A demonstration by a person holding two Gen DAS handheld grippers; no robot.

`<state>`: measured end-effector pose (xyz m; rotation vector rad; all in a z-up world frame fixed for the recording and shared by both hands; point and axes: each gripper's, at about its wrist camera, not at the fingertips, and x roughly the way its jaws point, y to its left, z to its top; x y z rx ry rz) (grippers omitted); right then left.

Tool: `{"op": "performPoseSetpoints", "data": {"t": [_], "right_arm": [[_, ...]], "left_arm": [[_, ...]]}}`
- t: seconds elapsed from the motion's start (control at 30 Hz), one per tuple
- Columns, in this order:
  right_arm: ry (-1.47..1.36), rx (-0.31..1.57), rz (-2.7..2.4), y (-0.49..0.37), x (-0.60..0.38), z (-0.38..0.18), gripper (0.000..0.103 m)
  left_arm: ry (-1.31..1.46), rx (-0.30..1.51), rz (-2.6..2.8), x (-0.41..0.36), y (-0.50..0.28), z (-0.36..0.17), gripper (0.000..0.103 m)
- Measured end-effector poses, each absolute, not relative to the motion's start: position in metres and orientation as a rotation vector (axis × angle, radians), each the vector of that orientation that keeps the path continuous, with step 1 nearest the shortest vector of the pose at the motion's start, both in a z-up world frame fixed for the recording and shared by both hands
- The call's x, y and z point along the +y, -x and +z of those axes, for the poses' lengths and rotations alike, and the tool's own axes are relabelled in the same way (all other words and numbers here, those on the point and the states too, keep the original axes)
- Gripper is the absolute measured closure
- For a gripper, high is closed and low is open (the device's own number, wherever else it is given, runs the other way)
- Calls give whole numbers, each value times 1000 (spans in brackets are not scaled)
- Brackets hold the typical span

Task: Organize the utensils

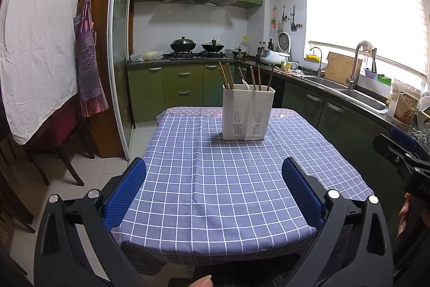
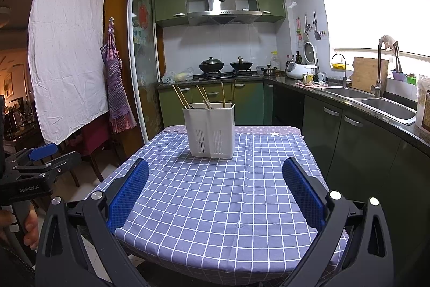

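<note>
White ribbed plastic forms the rectangular utensil holder (image 1: 247,112), split into 2 compartments with slotted vents low on its front, standing upright toward the far end of the table. A blue cotton tablecloth with a thin white grid (image 1: 228,179) covers the table, creased along faint fold lines, with a lilac patterned band at its far edge. Slim wooden chopsticks (image 1: 225,75) lean out of both compartments, and a pale spoon handle (image 1: 244,81) shows between them in the left wrist view; the right wrist view does not show it clearly.

The left gripper (image 1: 213,192) is spread wide and holds nothing, its black angular arms ending in blue dimpled rubber pads (image 1: 126,195) above the near half of the cloth. The right gripper (image 2: 215,192) is likewise spread wide and empty.

Each camera catches the other tool at its frame edge. Only the right wrist view reveals a dim room beyond the hanging white sheet (image 2: 67,45).
</note>
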<state>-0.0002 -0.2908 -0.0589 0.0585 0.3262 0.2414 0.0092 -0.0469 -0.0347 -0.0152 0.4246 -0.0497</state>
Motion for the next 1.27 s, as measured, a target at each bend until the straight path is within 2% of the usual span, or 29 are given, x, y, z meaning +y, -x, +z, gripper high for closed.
{"op": "performPoseSetpoints", "data": {"t": [1.27], "right_arm": [[-60, 352, 252, -6, -285, -68, 5]], "left_arm": [[-45, 413, -11, -49, -12, -32, 7]]}}
